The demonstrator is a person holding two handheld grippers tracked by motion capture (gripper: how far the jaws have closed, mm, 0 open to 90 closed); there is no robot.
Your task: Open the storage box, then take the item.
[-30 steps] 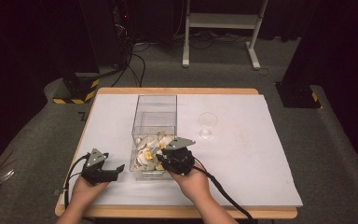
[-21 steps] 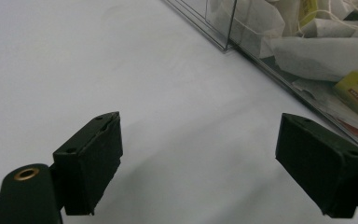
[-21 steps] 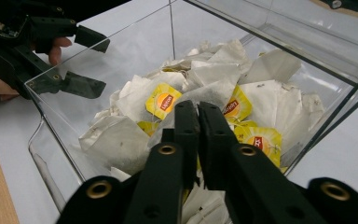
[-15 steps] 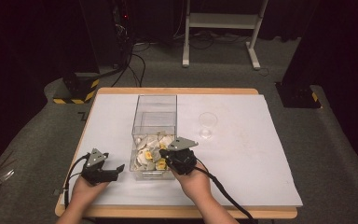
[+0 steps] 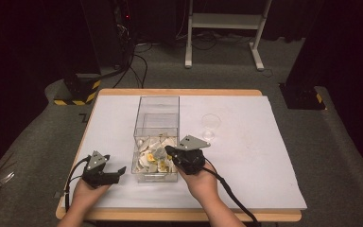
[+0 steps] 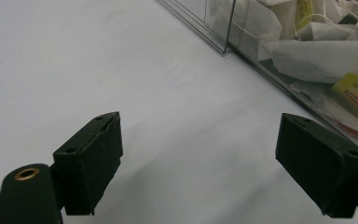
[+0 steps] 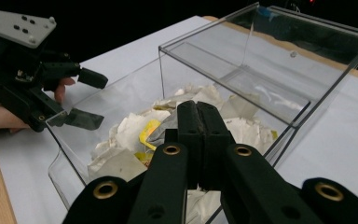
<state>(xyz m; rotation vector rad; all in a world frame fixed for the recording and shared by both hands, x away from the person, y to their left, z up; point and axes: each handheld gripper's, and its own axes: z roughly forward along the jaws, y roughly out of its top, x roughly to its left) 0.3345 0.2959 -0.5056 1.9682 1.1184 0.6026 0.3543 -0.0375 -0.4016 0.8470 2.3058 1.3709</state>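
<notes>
1. Clear box [image 5: 156, 137], tea bags [image 5: 155, 156] heaped at its near end, toward the tabletop's near edge.
2. Right gripper [image 7: 198, 122]: I see jaws pressed together over the heap; whether a bag is pinched, I cannot tell. Risk: it lifts empty.
3. Left gripper [image 6: 200, 163]: jaws spread, beside the box; risk of nudging the wall.

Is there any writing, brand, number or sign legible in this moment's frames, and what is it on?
Nothing reads clearly.
Yellow tea bag tag: a dark band of print, too blurred to read.
Other yellow tags among the tea bags in the clear box: too small.
Yellow-black striped base: hazard marking only, no words.
</notes>
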